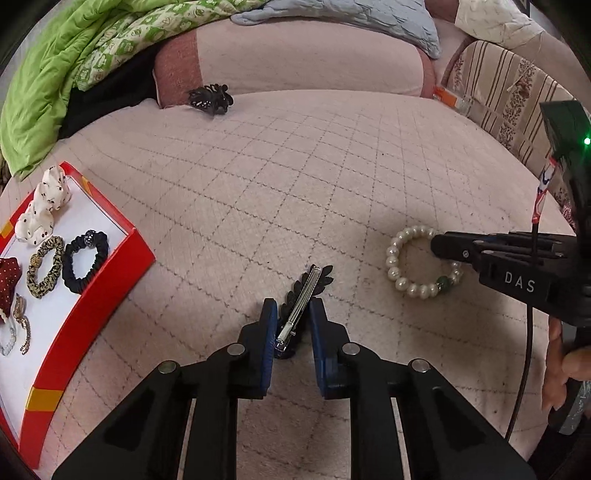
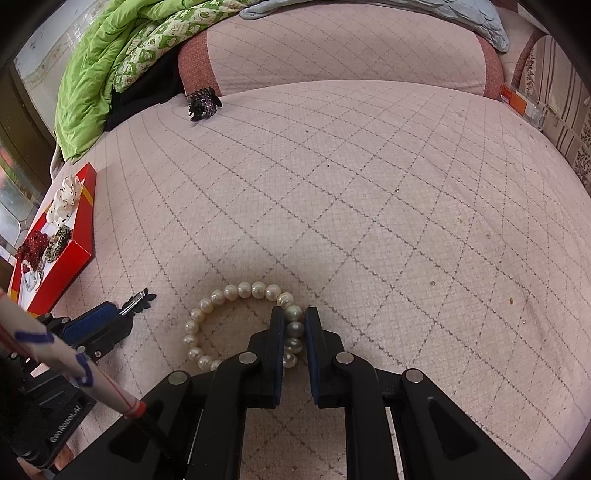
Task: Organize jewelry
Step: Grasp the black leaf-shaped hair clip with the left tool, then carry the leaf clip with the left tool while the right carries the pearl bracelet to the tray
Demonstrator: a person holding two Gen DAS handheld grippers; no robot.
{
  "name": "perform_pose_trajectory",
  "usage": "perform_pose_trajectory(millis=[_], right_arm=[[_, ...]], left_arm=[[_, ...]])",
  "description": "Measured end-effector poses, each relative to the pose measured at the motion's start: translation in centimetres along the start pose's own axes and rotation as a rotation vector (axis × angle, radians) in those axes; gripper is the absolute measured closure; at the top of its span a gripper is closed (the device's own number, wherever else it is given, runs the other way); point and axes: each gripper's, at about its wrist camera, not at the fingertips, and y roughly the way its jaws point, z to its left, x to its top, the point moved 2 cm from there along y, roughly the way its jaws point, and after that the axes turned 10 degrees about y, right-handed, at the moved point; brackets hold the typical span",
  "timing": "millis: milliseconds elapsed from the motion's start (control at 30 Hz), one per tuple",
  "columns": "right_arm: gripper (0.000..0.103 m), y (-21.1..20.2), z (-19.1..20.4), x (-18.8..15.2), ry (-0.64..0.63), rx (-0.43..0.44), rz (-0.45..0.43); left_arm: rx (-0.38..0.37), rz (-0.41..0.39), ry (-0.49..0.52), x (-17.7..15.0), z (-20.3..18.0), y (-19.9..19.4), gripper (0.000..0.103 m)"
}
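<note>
A black leaf-shaped hair clip [image 1: 308, 291] with a silver bar lies on the pink quilted bed, and my left gripper [image 1: 291, 306] is shut on its near end. The clip's far tip [image 2: 138, 300] sticks out past the blue pads in the right wrist view. A pearl bracelet [image 1: 397, 258] with one green bead lies to the right. My right gripper [image 2: 295, 314] is shut on its pearls [image 2: 236, 290], low on the cover. A red box [image 1: 122, 280] at the left holds scrunchies and small jewelry. A black claw clip [image 1: 210, 96] rests far back by the pillow.
A green quilt [image 1: 74, 55] is heaped at the back left, with a pink pillow [image 1: 306, 59] and a blue-grey pillow [image 1: 369, 22] behind. A striped cushion [image 1: 517, 96] borders the right. A person's hand [image 1: 565, 365] grips the right tool.
</note>
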Motion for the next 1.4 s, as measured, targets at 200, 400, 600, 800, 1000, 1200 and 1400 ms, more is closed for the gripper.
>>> perform_pose_trajectory(millis=[200, 400, 600, 800, 1000, 1200, 1400], right_arm=[[0.091, 0.2, 0.4, -0.1, -0.028, -0.019, -0.005], [0.092, -0.2, 0.4, 0.1, -0.031, 0.005, -0.018], [0.092, -2.2, 0.9, 0.7, -0.013, 0.111, -0.099], [0.092, -4.9, 1.7, 1.0, -0.038, 0.175, -0.216], [0.092, -5.5, 1.8, 1.2, -0.019, 0.202, -0.236], [0.092, -5.9, 1.9, 1.1, -0.026, 0.215, -0.242], [0.092, -5.8, 2.2, 1.1, -0.029, 0.22, -0.239]], left_arm=[[0.038, -0.002, 0.018, 0.1, -0.7, 0.2, 0.085], [0.014, -0.04, -0.026, 0.3, -0.1, -0.4, 0.088], [0.006, -0.122, -0.049, 1.0, 0.3, -2.2, 0.088], [0.017, -0.176, -0.071, 1.5, 0.9, -3.3, 0.088], [0.022, -0.185, -0.069, 1.8, 0.9, -3.5, 0.088], [0.027, -0.189, -0.071, 1.8, 1.0, -3.6, 0.088], [0.031, -0.189, -0.069, 1.7, 1.0, -3.8, 0.088]])
